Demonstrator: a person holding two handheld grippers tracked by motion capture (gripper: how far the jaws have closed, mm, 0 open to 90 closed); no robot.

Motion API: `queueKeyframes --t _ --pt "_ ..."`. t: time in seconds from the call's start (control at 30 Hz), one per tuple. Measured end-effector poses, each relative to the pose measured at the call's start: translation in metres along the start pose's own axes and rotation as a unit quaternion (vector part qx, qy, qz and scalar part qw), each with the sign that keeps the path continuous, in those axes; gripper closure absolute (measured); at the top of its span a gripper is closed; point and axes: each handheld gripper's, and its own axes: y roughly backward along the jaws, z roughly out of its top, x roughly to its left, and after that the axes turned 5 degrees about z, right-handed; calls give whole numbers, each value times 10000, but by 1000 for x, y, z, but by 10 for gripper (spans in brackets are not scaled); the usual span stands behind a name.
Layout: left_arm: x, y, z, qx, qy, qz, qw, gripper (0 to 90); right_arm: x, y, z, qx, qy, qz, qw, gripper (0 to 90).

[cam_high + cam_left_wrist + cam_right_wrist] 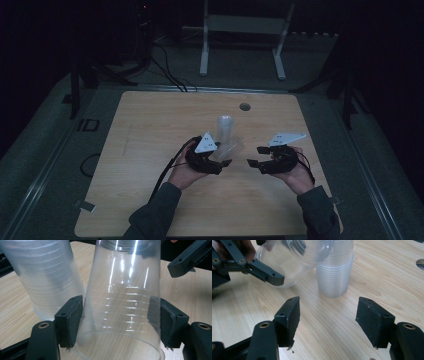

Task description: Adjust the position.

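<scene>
1. the left gripper [226,163] clamps a single clear plastic cup [122,302], both pads pressed against its ribbed wall; the cup hangs tilted, lifted off the wooden table [150,150].
2. the stack of cups [335,272] stands upside down on the table, just beside the held cup; in the right gripper view the held cup leans close against its top, and i cannot tell whether they touch.
3. the right gripper [328,322] has its jaws apart with nothing between them, hovering over bare wood near the stack.
4. step in hand, as i judge it: one cup has been separated from the stack and is being carried.
5. the next move likely calls for setting the cup down clear of the stack, or passing it to the free right gripper, gripping gently so the thin wall does not buckle.
</scene>
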Motion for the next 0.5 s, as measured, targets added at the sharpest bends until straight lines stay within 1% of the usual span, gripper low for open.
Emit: queueKeyframes --t 0.13,0.33,0.5 --pt "0 0 0 64 -50 -23 10000 297 1 -1 1 129 148 -46 9998 354" --pt "0 0 1 162 -137 -37 9998 298 3 -2 1 218 235 -42 9995 355" --pt "0 -1 0 217 -216 -111 9995 298 6 -4 0 347 340 -45 9988 354"
